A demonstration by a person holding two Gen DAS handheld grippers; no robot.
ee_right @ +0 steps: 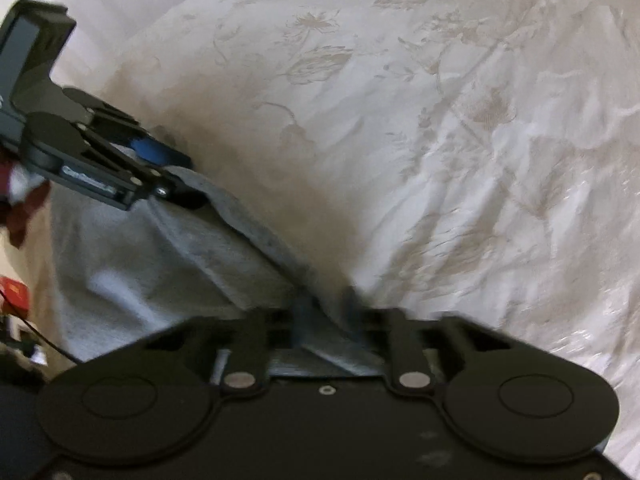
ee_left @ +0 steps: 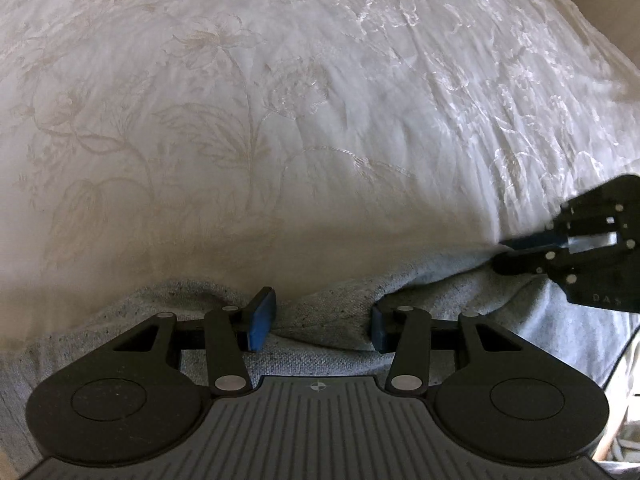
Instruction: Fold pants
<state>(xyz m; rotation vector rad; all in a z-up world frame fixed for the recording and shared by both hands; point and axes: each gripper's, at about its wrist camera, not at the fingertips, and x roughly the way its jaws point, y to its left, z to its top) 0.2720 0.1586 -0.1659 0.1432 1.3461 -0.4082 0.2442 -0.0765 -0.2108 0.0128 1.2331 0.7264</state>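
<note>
Grey knit pants (ee_left: 452,292) lie on a white flowered bedspread (ee_left: 280,120), their far edge raised a little with a shadow under it. My left gripper (ee_left: 320,326) points steeply down at that edge. Its blue pads (ee_left: 262,320) stand partly apart with a bunched fold of the fabric pinched between them. At the right, my right gripper (ee_left: 502,256) is shut on the same edge. In the right wrist view the pants (ee_right: 160,264) run from my right gripper (ee_right: 326,308), shut and blurred with cloth in its jaws, up to the left gripper (ee_right: 192,178).
The bedspread (ee_right: 440,160) stretches far ahead of both grippers, creased at the right. A red object (ee_right: 14,292) and a dark cable (ee_right: 48,344) sit beyond the bed's left side. The bed's edge (ee_left: 592,28) shows at the upper right.
</note>
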